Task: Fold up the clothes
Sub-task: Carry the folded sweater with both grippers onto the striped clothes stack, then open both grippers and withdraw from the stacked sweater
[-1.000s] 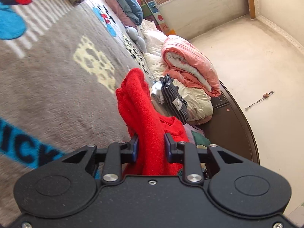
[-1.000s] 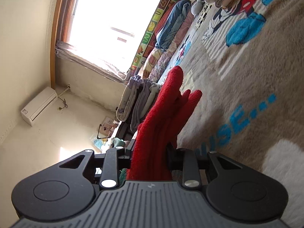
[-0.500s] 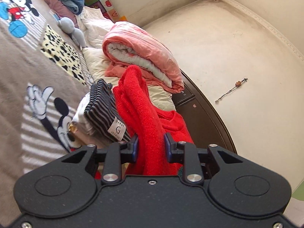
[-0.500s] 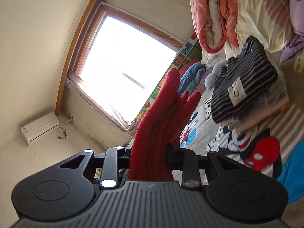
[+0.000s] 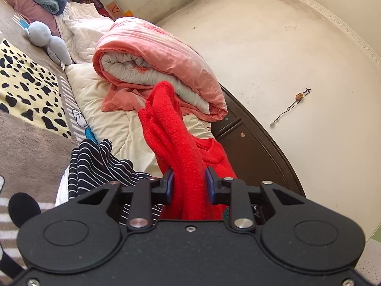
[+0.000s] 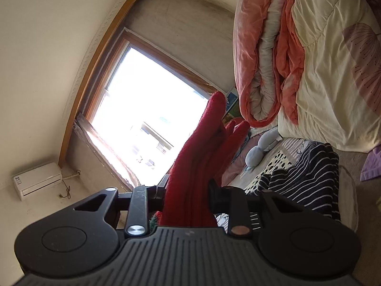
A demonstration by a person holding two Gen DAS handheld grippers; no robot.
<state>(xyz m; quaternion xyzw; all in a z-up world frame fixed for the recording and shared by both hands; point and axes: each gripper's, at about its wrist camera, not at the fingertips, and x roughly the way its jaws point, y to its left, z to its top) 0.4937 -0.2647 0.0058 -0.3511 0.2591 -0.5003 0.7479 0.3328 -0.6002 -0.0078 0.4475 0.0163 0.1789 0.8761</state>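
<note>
Red sweater bunched and carried in both grippers — its fold looks done, placing is left.

The left hand-held gripper (image 5: 189, 186) is clamped on the red sweater (image 5: 176, 140), which stands up through the centre of the frame; the right hand-held gripper (image 6: 187, 191) pinches the same sweater (image 6: 200, 166) at lower centre. A folded striped top (image 5: 95, 164) already lies on the bed (image 5: 28, 147) at lower left, so I judge one garment finished and this one bound for the pile. No basket or other container shows — nothing to report inside one.
</note>
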